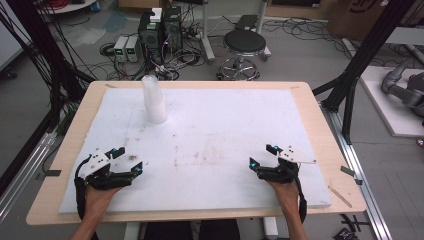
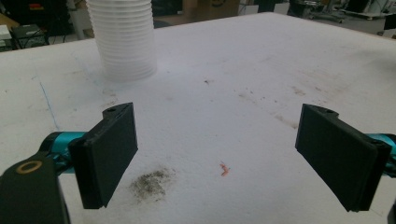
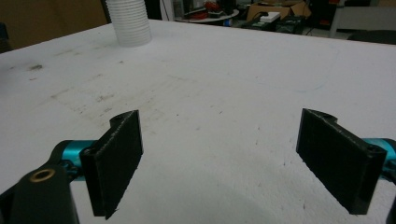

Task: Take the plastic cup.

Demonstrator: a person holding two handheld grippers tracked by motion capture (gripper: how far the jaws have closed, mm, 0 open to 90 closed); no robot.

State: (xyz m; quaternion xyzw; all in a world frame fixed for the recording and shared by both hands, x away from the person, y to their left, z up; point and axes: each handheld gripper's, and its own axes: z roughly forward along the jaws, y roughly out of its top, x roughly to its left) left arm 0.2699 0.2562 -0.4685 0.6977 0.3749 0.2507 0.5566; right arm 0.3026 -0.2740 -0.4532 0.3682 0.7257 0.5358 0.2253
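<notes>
Here, high view: a wooden table (image 1: 320, 130) carries a white foam board (image 1: 215, 145), stained with grey and brown smudges near its middle.
High view, cups: a stack of white plastic cups (image 1: 154, 99) stands upside down, widest at its base, at about 11 o'clock on the board, well apart from both hands.
High view, left gripper: the left gripper (image 1: 129, 161) sits at about 8 o'clock on the board, held by the person's left hand (image 1: 100, 192), jaws spread with nothing between them.
High view, right gripper: the right gripper (image 1: 262, 156) sits at about 4 o'clock, held by the right hand (image 1: 285, 189), jaws likewise released and empty.
High view, surroundings: a black stool (image 1: 244, 44) and computer towers (image 1: 160, 27) stand on the floor beyond the table's 12 o'clock edge.
Left gripper view, jaws: the two black jaws stand wide apart over bare board, clasping nothing.
Left gripper view, cups: the cup stack (image 2: 122, 37) rises at about 11 o'clock, far ahead of the jaws.
Left gripper view, marks: a dark sooty smudge (image 2: 150, 183) and a small red fleck (image 2: 224, 169) lie on the board between the jaws.
Right gripper view, jaws: both jaws stand wide apart, released, with only white board between them.
Right gripper view, cups: the cup stack (image 3: 128, 22) stands at about 11 o'clock, well away near the far edge.
</notes>
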